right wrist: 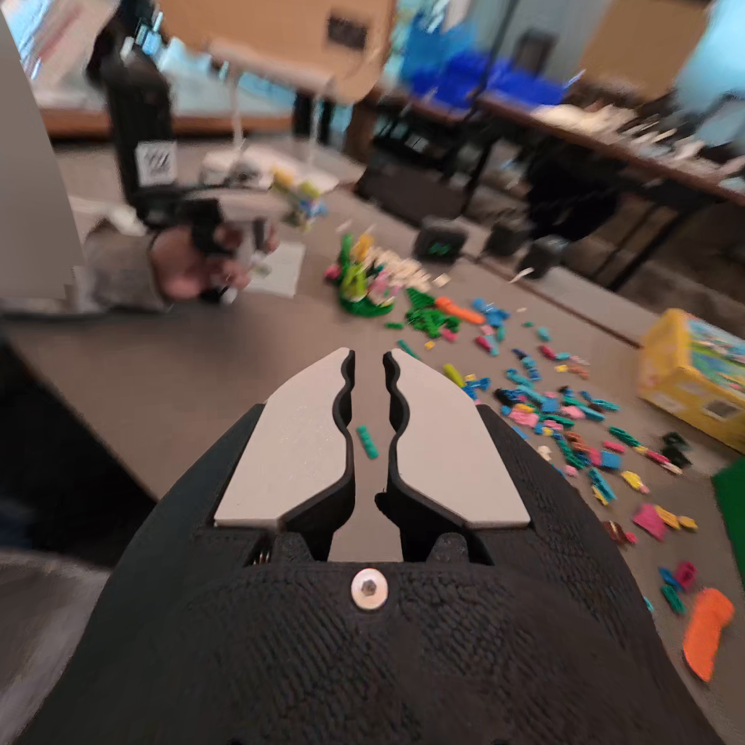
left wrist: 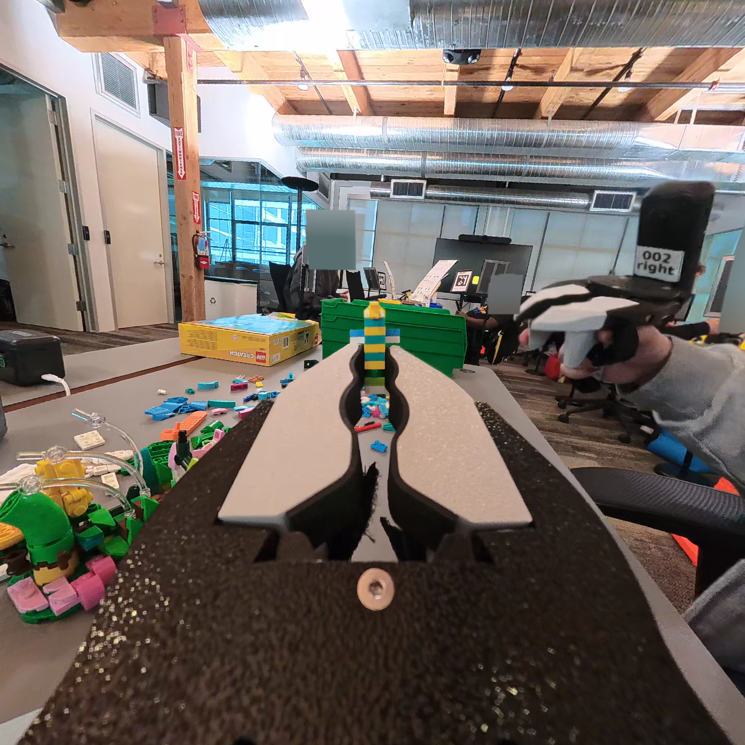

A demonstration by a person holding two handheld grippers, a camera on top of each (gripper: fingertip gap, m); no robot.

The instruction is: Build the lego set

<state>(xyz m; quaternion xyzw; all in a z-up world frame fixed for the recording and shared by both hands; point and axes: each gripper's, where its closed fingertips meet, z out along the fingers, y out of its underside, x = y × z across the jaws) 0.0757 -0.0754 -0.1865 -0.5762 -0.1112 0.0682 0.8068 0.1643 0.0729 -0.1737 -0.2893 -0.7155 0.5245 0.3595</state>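
Observation:
My left gripper (left wrist: 374, 351) is shut on a thin lego tower (left wrist: 374, 322) of yellow and teal stripes with a green base. It holds the tower upright above the grey table (left wrist: 121, 375). My right gripper (right wrist: 369, 355) is slightly open and empty, low over the table (right wrist: 201, 363), with one teal brick (right wrist: 367, 441) lying below the gap. The right gripper also shows in the left wrist view (left wrist: 536, 322), in the air to the right of the tower and apart from it. The right wrist view is blurred; it shows the left gripper (right wrist: 278, 209) with the tower (right wrist: 298, 197).
Several loose bricks (left wrist: 209, 403) are scattered across the table. A green flower model (left wrist: 52, 536) stands at the left. A yellow lego box (left wrist: 250, 338) and green bins (left wrist: 423, 334) stand at the back. A black office chair (left wrist: 665, 508) is by the table's right edge. There is about 20 cm between the tips of the two grippers. To the teal brick (right wrist: 367, 441): right tips about 15 cm, left tips about 20 cm.

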